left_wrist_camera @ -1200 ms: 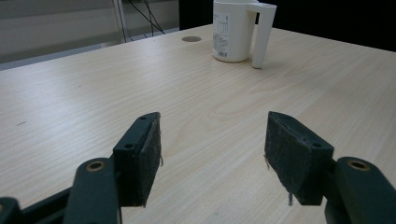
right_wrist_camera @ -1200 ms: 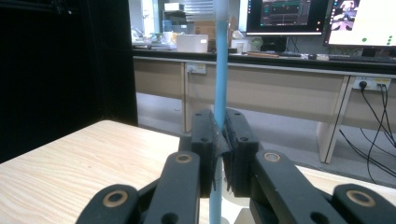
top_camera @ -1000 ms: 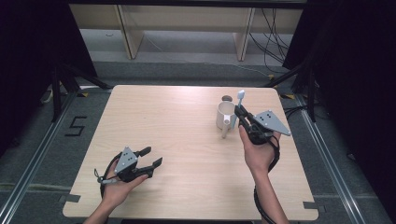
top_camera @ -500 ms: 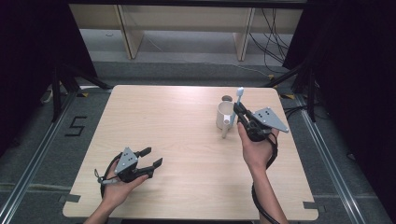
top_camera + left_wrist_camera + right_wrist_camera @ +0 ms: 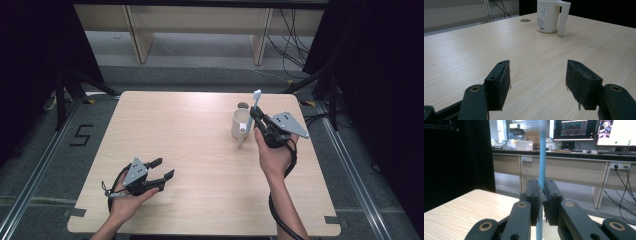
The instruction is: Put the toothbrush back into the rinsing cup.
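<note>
Item 1. Right gripper (image 5: 256, 119): we hold it beside the cup, jaws pressed together on a slim light-blue plastic toothbrush (image 5: 256, 98). In the right gripper view the toothbrush (image 5: 541, 157) runs upright between the pads, its shaft passing above and below the jaws.

Item 2. White plastic cup with a long straight handle (image 5: 241, 123): stands upright at the far right of the pale wooden table (image 5: 190, 150), a small dark round disc (image 5: 243, 105) just behind it. The brush head rises just beside the cup's rim; we cannot tell whether its lower end touches the cup.

Item 3. Left gripper (image 5: 162, 170): rests near the table's front left, jaws spread, nothing between them; the cup (image 5: 549, 15) lies well apart from it.

Change noted: against the frames of a second ago, our right hand has shifted only slightly and the grip is unchanged; the left has not moved. We judge the brush is being lined up for the cup, not yet lowered in.
</note>
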Demonstrator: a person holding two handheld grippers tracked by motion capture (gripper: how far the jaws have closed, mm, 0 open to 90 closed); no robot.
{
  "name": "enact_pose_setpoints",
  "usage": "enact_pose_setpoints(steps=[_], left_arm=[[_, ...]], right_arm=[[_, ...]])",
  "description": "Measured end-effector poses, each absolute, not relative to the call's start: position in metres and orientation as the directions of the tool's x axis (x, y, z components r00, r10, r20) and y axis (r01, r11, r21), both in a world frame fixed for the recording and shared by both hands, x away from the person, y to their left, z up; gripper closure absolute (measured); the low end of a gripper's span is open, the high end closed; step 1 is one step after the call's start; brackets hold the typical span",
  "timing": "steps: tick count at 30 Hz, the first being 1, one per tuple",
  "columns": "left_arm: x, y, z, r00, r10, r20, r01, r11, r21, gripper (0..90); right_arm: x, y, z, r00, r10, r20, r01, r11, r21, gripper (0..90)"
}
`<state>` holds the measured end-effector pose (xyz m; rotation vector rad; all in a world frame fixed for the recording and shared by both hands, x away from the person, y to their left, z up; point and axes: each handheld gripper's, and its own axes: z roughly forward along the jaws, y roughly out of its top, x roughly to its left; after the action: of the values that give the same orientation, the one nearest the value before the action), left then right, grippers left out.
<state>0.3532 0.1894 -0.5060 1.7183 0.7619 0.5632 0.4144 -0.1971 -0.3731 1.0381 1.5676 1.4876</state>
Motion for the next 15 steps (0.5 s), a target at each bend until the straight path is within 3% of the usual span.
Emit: enact_pose_setpoints(steps=[15], left_arm=[[0.3538, 0.1892, -0.5059, 0.681, 0.732, -0.016, 0.195, -0.161, 0.968, 35.9]], right_arm=[[0.4212, -0.1969, -0.3700, -0.402, 0.916, 0.020, 0.061, 0.005, 0.998, 84.2]])
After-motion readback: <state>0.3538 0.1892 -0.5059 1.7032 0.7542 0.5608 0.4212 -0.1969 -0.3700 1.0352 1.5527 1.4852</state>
